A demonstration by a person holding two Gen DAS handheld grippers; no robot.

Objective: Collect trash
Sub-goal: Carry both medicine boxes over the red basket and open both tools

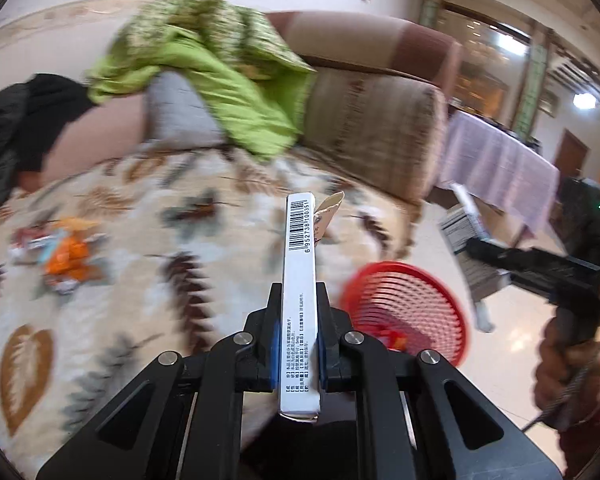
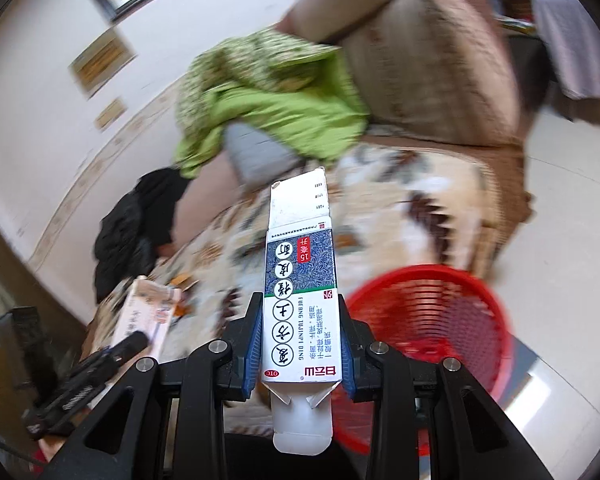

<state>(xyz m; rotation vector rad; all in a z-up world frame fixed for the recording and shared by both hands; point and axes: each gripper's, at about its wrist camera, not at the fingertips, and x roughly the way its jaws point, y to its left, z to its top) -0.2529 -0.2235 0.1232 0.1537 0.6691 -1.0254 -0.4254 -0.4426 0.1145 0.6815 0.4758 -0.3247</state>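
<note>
My left gripper [image 1: 298,294] is shut on a thin white box [image 1: 300,264] with a barcode, seen edge-on. My right gripper [image 2: 299,302] is shut on a blue and white medicine carton [image 2: 300,280] whose end flaps hang open. A red slatted basket [image 1: 404,312] [image 2: 432,320] stands on the pale floor by the sofa's corner, just right of both grippers. In the left wrist view the right gripper [image 1: 474,245] shows at the right, a hand [image 1: 568,364] on its handle. In the right wrist view the left gripper [image 2: 133,342] shows at the lower left with its box [image 2: 147,312].
Orange and silver wrappers [image 1: 63,258] lie on the leaf-patterned sofa cover [image 1: 139,312]. A green cloth [image 1: 203,60], a grey cushion [image 1: 175,108] and a black garment [image 1: 15,128] sit at the sofa's back. A table with a lilac cloth [image 1: 496,160] stands beyond the armrest [image 1: 372,128].
</note>
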